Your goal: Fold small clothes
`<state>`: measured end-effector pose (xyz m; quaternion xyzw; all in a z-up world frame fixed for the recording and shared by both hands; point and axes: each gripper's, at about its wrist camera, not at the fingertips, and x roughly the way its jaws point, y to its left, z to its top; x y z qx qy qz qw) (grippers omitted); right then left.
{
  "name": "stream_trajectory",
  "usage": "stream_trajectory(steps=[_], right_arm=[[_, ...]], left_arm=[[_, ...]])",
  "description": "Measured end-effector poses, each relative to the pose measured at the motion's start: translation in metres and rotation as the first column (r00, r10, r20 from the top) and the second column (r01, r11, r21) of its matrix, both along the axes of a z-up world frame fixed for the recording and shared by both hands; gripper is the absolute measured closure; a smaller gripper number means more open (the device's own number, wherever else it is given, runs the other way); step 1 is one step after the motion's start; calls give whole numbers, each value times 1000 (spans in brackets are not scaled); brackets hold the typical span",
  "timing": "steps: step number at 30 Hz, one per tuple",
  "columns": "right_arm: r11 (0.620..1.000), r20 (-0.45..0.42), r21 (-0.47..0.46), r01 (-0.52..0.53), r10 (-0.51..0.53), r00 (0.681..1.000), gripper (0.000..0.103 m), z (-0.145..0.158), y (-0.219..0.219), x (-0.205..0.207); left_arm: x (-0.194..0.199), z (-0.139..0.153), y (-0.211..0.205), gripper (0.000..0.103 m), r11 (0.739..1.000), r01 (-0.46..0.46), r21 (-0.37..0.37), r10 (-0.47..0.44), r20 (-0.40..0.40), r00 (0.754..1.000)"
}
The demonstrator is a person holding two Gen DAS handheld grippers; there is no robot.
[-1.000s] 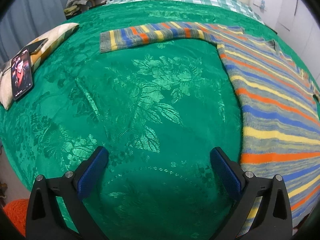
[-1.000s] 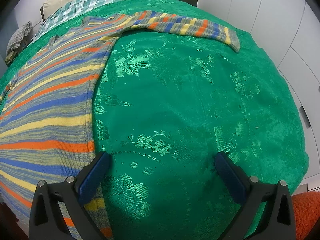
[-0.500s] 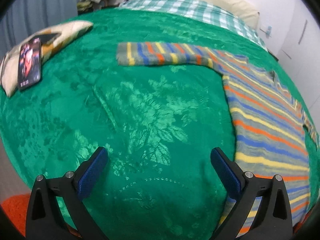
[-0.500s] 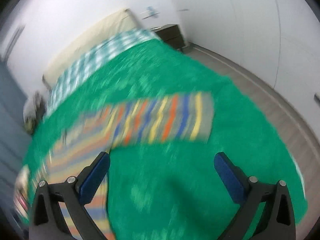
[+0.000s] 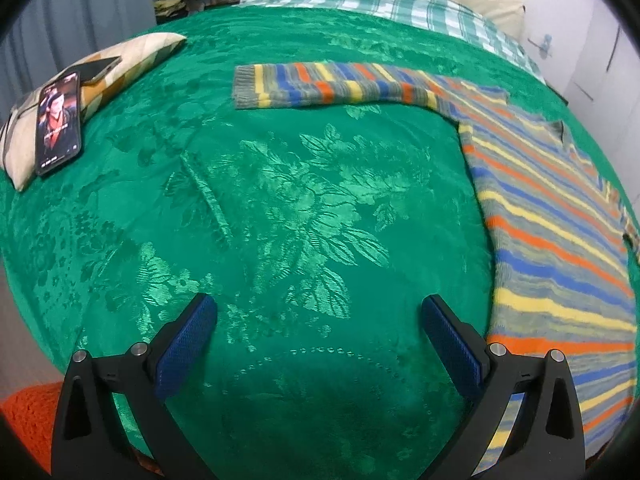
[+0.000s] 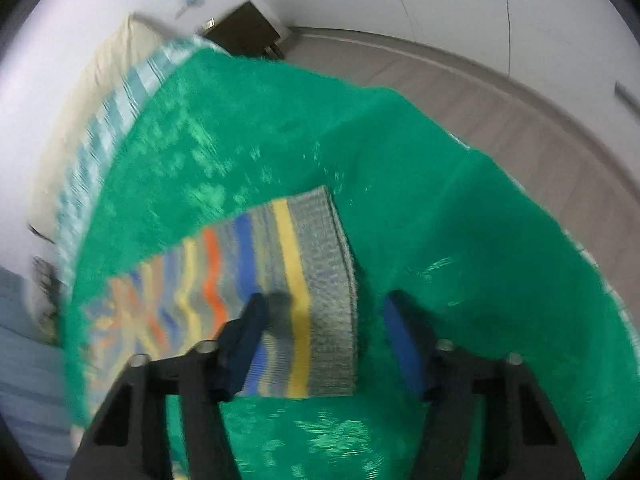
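Note:
A striped knit sweater (image 5: 552,216) in grey, blue, yellow and orange lies flat on a green bedspread (image 5: 288,208). One sleeve (image 5: 328,86) stretches left across the bed. My left gripper (image 5: 318,322) is open and empty above bare bedspread, left of the sweater's body. In the right wrist view the other sleeve's grey cuff (image 6: 328,280) lies between the open jaws of my right gripper (image 6: 326,312), which hovers right over it. That view is blurred.
A phone (image 5: 58,122) lies on a cushion (image 5: 120,64) at the bed's left edge. A checked sheet (image 5: 380,0) and pillow lie at the bed's head. The bed's right edge drops to a wooden floor (image 6: 500,92); a dark nightstand (image 6: 244,30) stands by the wall.
My right gripper has swung from beside the sweater's body out to the far sleeve and now sits over its cuff. My left gripper has pulled back a little and stays open.

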<state>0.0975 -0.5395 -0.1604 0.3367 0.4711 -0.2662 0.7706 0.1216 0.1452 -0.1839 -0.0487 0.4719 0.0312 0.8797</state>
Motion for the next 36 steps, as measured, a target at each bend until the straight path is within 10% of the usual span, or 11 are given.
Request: stream_trajectory(steps=[2,8,13,17,19,21,36], right_arm=[[998,-36,-35,-59,57,998,101,5,10,5],[959,110,-227,-168,197,974,101,104,63,25],[871,274,-251,-423,483,831,101,193,168,87],[783,355,-166,-600,615,704,99,200,265,144],[748,372,-77,-659,635,677,80,185,293,166],[739,400,-56,-671,633,663,37,175,307,169],[797,121,-200,-569,597,793,31,84,220,4]], left_arm=[[0,0,-2,1,1000,9,8,-9,-1,1000],[0,3,1,1,999,15,-31,-15,4,1000],[4,5,12,1,994,-9,-105,10,7,1000],[2,6,20,1,991,-34,-130,35,10,999],[1,6,22,1,990,-38,-134,39,7,999],[0,7,22,1,990,-38,-136,39,9,999],[5,4,12,1,993,-16,-117,16,1,1000]])
